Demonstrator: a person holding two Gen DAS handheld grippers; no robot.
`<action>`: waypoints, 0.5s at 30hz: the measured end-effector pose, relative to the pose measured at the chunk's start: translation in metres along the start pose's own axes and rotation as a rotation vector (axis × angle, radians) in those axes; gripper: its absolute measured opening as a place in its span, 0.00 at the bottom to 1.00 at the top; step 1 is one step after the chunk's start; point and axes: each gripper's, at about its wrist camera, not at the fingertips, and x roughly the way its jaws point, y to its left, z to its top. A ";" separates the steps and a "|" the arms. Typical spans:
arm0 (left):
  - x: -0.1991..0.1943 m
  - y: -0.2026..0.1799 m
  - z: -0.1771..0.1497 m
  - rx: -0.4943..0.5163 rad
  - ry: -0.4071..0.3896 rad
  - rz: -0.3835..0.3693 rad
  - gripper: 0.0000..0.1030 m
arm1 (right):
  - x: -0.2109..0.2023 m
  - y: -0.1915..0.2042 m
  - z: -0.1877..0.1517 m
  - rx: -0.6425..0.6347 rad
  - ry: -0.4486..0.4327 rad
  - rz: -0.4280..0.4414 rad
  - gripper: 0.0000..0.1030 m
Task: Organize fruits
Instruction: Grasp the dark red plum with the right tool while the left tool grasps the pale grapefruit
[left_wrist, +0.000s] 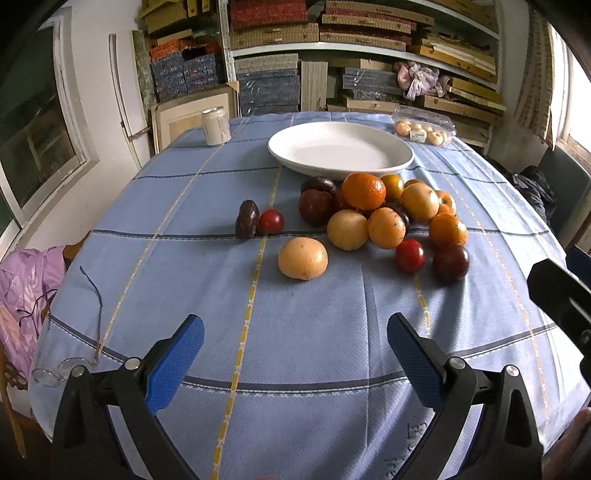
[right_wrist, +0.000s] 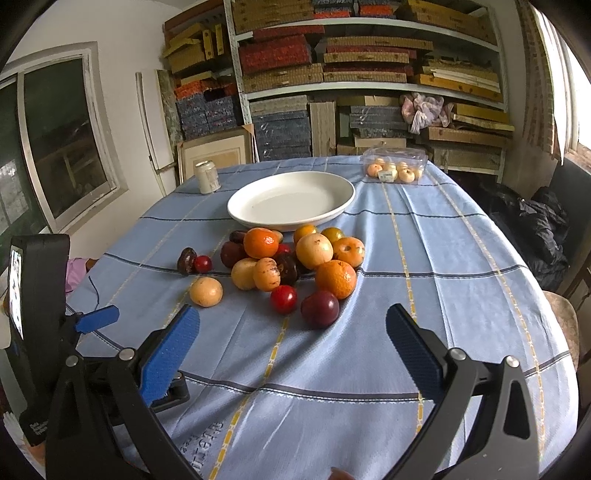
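Round, smooth fruits (left_wrist: 384, 218) lie heaped mid-table on a woven blue checked tablecloth (left_wrist: 314, 332) just before a glossy white oval plate (left_wrist: 340, 149), while the left gripper (left_wrist: 295, 354) and right gripper (right_wrist: 293, 343) hover wide open, holding nothing.

Table w/ blue checked cloth (left_wrist: 314, 350). Far centre: white plate (left_wrist: 340, 149). Fruit pile (left_wrist: 384, 214) just near of it. Can (left_wrist: 216, 125) far left, clear fruit box (left_wrist: 423, 127) far right, glasses (left_wrist: 66, 365) near left.
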 end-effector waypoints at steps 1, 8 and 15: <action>0.003 0.000 0.001 0.001 0.006 0.001 0.97 | 0.003 -0.002 0.001 0.005 0.002 0.000 0.96; 0.022 0.001 0.005 -0.003 0.041 0.005 0.97 | 0.017 -0.015 0.006 0.037 -0.010 -0.007 0.96; 0.041 0.003 0.013 -0.006 0.054 -0.011 0.97 | 0.042 -0.017 0.012 -0.005 0.045 0.031 0.96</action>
